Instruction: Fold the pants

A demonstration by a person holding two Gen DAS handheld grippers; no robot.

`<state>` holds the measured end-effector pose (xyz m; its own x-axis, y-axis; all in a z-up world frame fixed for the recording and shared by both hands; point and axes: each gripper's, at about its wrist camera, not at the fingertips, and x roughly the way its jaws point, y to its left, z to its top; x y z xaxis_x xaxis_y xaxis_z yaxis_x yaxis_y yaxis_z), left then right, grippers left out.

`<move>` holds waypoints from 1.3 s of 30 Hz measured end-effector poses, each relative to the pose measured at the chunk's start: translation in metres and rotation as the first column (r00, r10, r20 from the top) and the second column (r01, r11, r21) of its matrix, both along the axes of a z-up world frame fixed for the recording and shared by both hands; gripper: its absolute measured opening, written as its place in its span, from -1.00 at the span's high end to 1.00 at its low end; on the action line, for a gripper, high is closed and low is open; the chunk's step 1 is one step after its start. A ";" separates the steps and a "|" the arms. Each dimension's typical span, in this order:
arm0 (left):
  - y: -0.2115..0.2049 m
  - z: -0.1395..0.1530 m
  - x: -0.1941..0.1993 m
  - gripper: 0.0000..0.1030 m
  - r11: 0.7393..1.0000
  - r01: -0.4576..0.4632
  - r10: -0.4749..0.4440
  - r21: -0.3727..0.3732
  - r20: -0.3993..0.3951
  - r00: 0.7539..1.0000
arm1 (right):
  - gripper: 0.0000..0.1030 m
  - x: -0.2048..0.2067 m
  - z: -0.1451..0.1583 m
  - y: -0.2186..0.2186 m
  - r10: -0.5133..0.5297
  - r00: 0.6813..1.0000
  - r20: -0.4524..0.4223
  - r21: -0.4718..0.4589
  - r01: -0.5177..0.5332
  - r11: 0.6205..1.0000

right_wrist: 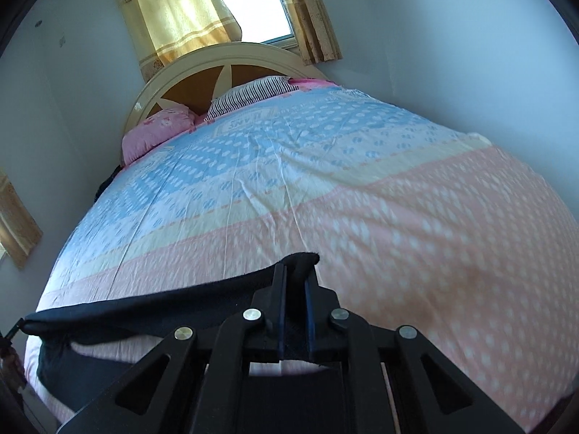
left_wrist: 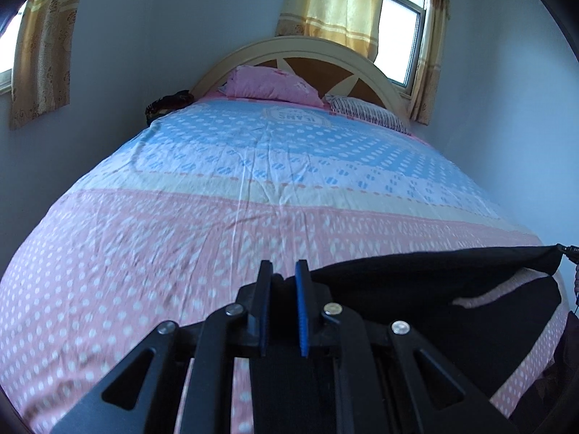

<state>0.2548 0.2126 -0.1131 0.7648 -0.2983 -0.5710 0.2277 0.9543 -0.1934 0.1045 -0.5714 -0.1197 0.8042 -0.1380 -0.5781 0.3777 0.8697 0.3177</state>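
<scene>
Pink-and-blue dotted bedsheet (left_wrist: 253,188) covers the bed; near its foot, black fabric pants (left_wrist: 434,271) stretch between the left gripper (left_wrist: 284,275) and right gripper (right_wrist: 294,280), each pinching one end of a raised edge.

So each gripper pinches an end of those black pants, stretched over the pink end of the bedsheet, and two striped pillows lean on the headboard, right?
Nearly. Only one pillow is striped; the other is a pink pillow, as the right wrist view shows. The rest holds: the left gripper and right gripper each clamp the black pants over the pink end of the bedsheet.
</scene>
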 end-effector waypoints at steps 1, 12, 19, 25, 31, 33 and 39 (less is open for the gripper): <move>0.002 -0.006 -0.006 0.74 1.000 0.006 -0.006 -0.005 -0.007 1.000 | 0.85 -0.009 -0.005 0.001 -0.001 1.000 -0.008 0.002 0.001 1.000; -0.002 -0.056 -0.051 0.70 0.993 0.042 -0.043 0.111 0.002 0.999 | 0.76 -0.055 -0.057 0.009 -0.001 0.990 -0.142 0.022 0.004 1.000; -0.006 -0.052 -0.052 0.67 0.981 0.079 -0.084 0.178 0.023 0.996 | 0.18 -0.076 0.005 0.062 -0.081 0.992 -0.097 -0.258 0.054 0.965; -0.008 -0.052 -0.054 0.67 0.972 0.091 -0.100 0.218 0.029 0.995 | 0.18 -0.037 0.016 0.219 0.326 0.928 -0.182 -0.428 -0.373 0.824; -0.010 -0.050 -0.058 0.67 0.962 0.116 -0.129 0.247 0.034 0.991 | 0.19 0.001 -0.042 0.368 0.591 0.710 -0.383 -0.452 -0.701 0.551; -0.009 -0.048 -0.059 0.67 0.959 0.126 -0.139 0.254 0.035 0.990 | 0.19 0.012 -0.055 0.395 0.621 0.669 -0.409 -0.452 -0.739 0.500; -0.011 -0.043 -0.059 0.69 0.955 0.140 -0.156 0.262 0.040 0.987 | 0.21 0.050 -0.077 0.418 0.628 0.631 -0.456 -0.419 -0.774 0.474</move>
<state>0.1954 0.2016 -0.1566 0.7584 -0.2596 -0.5979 0.3738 0.9247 0.0727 0.1549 -0.1533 -0.1964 0.6414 0.0824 -0.7628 -0.4500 0.8457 -0.2870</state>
